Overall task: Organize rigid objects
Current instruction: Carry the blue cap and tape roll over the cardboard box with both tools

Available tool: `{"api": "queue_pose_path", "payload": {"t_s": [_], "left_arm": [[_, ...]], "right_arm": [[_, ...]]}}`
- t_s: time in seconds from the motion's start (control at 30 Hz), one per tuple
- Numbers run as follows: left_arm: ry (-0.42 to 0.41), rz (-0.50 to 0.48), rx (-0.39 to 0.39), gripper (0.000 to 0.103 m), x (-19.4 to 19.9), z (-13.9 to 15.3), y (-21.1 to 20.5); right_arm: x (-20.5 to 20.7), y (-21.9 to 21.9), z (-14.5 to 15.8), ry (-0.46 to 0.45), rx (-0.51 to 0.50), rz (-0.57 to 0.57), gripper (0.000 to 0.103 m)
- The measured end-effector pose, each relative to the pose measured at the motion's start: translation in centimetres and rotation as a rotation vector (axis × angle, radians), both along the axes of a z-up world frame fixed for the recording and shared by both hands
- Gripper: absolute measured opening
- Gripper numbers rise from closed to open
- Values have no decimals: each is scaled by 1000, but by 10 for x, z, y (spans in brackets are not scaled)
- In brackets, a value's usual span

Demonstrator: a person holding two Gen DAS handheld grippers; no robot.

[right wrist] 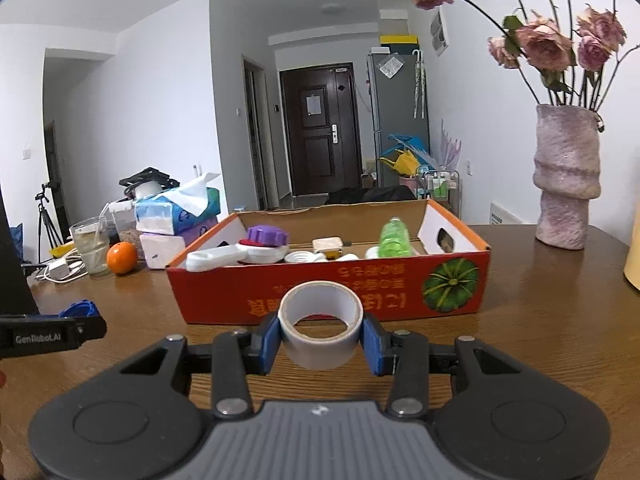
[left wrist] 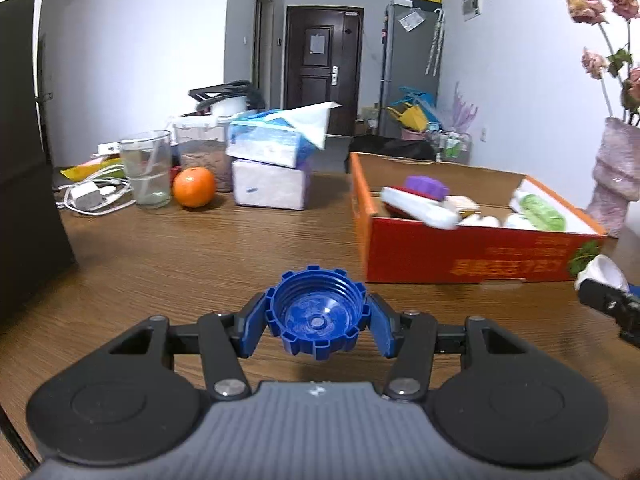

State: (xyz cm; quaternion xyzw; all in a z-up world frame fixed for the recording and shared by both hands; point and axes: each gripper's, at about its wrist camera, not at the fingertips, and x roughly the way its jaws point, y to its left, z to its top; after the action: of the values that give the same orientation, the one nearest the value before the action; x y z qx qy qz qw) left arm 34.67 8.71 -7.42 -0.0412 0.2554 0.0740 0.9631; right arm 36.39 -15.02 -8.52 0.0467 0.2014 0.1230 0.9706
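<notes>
My left gripper (left wrist: 318,316) is shut on a blue ribbed cap (left wrist: 316,312), hollow side facing the camera, held above the wooden table. My right gripper (right wrist: 322,330) is shut on a white tape roll (right wrist: 320,320), its hole facing forward. An orange cardboard box (right wrist: 332,300) lies just ahead of the right gripper and to the front right of the left one, the box (left wrist: 472,258) holding a purple cap (right wrist: 267,235), a green bottle (right wrist: 394,238) and several white pieces. The left gripper's tip with the blue cap (right wrist: 80,309) shows at the left of the right wrist view.
Tissue packs (left wrist: 268,160), an orange (left wrist: 194,187), a glass with a straw (left wrist: 145,168) and a white charger with cable (left wrist: 86,196) crowd the far left of the table. A pink vase of dried roses (right wrist: 566,176) stands at the right. A dark panel (left wrist: 24,160) rises at the left edge.
</notes>
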Motion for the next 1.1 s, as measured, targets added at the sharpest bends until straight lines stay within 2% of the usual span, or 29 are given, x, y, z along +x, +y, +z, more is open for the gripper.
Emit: {"api": "queue_pose_path", "payload": {"t_s": [0.4,0.8,1.1], "left_arm": [[-39,-51,-7,55,-6,8,-51],[-57,-62,-14,55,-5,14,-70],[-67,-72,-11,55,12,19,-79]], "right_arm": [[-3,-32,5,-22,17,-16,42],[0,-47,8,-31,27,-19,42],[13,-47,9,-54,3,-17,42]]}}
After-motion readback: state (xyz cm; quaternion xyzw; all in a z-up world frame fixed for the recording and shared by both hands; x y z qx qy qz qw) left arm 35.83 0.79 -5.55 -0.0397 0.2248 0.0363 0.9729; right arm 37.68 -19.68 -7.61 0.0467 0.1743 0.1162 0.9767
